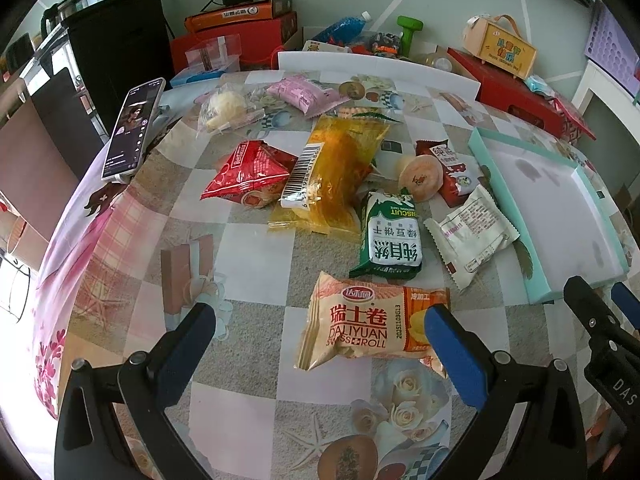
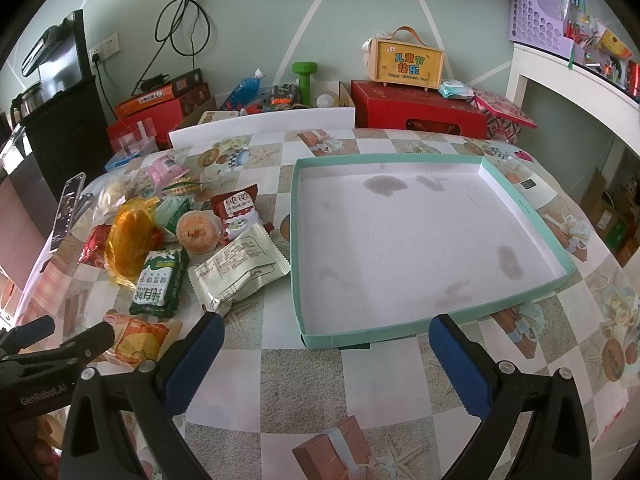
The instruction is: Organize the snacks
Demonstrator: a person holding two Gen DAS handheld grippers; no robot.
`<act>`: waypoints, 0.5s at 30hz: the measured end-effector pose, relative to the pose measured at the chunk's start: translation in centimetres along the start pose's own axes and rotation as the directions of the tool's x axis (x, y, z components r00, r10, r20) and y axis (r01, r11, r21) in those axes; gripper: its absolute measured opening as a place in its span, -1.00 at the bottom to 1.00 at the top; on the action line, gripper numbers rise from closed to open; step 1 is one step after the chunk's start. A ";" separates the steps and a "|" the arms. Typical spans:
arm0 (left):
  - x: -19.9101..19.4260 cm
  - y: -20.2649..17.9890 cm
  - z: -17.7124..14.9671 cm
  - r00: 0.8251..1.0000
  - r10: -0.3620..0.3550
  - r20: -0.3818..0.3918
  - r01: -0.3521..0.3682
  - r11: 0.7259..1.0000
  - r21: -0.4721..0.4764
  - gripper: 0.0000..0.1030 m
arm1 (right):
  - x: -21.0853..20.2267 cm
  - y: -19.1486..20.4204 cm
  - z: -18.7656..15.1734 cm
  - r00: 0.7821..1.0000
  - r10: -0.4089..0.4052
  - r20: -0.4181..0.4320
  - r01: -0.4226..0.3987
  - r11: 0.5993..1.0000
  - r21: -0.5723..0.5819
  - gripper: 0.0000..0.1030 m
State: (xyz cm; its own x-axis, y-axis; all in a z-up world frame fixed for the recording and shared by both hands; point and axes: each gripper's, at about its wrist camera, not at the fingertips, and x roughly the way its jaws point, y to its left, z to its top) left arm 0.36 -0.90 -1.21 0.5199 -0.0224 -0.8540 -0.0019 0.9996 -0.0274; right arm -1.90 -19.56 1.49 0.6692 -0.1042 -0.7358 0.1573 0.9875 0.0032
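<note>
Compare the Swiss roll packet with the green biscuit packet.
The Swiss roll packet is orange and cream; the green biscuit packet is green and white. The Swiss roll packet lies between the open left gripper's fingers; the biscuit packet lies beyond them. Both are sealed and rest on the table.

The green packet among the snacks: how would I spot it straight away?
Start at the shallow teal tray, then look to the snack pile beside it. The green biscuit packet lies near the pile's front edge, beside a white packet; it alone is dark green with big white characters.
</note>
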 end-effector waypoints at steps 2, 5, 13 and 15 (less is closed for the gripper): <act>0.0 0.0 0.0 1.000 0.001 -0.002 -0.001 1.000 0.000 1.00 | 0.0 0.0 0.0 1.000 0.000 0.000 0.000 1.000 0.000 1.00; 0.0 0.0 -0.1 1.000 0.002 -0.003 -0.002 1.000 0.000 1.00 | 0.0 0.0 0.0 1.000 0.000 0.000 0.000 1.000 -0.001 1.00; 0.1 0.0 -0.1 1.000 0.005 -0.008 -0.005 1.000 0.002 1.00 | 0.0 -0.1 0.0 1.000 0.000 -0.003 0.000 1.000 0.002 1.00; 0.1 0.0 -0.1 1.000 0.006 -0.010 -0.006 1.000 0.003 1.00 | 0.0 -0.1 0.0 1.000 0.000 -0.003 0.000 1.000 0.001 1.00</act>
State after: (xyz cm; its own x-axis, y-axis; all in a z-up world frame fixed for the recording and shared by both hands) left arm 0.34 -0.94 -1.34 0.5116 -0.0161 -0.8591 -0.0025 0.9998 -0.0202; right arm -1.93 -19.64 1.49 0.6674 -0.1038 -0.7375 0.1583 0.9874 0.0043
